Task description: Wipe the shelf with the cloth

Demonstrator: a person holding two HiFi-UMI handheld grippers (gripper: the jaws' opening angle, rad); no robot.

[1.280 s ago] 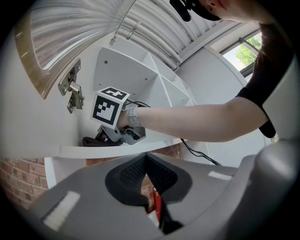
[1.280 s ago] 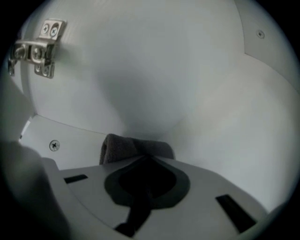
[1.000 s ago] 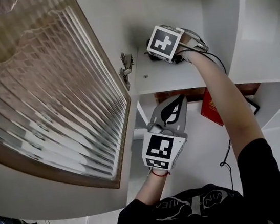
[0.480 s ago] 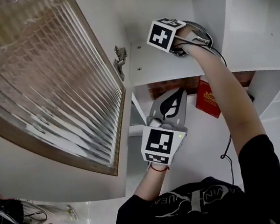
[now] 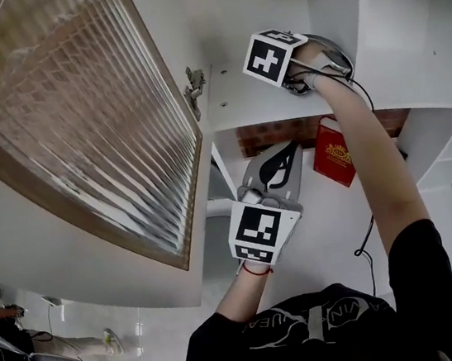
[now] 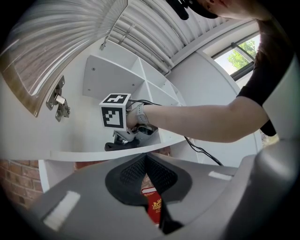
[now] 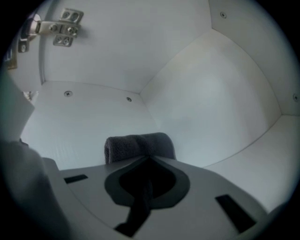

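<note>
The white shelf board (image 5: pixel 242 119) is the floor of an upper cabinet compartment. My right gripper (image 5: pixel 305 81) reaches into that compartment, its marker cube (image 5: pixel 275 57) facing me. In the right gripper view its jaws are shut on a dark grey cloth (image 7: pixel 139 147), which bunches at the tips against the shelf board (image 7: pixel 89 133) near the back corner. The left gripper view shows the same cloth (image 6: pixel 115 146) under the right gripper (image 6: pixel 123 140). My left gripper (image 5: pixel 289 152) hangs below the shelf's front edge, shut with nothing in it.
A cabinet door with ribbed glass (image 5: pixel 77 130) stands open at the left, on a metal hinge (image 5: pixel 196 89). A red booklet (image 5: pixel 333 156) stands in the compartment below. White dividers (image 5: pixel 407 42) wall off more compartments at the right. A black cable (image 5: pixel 366 241) hangs by my right arm.
My right gripper has slid to the right along the shelf with the cloth in it. The left gripper has stayed almost where it was.
</note>
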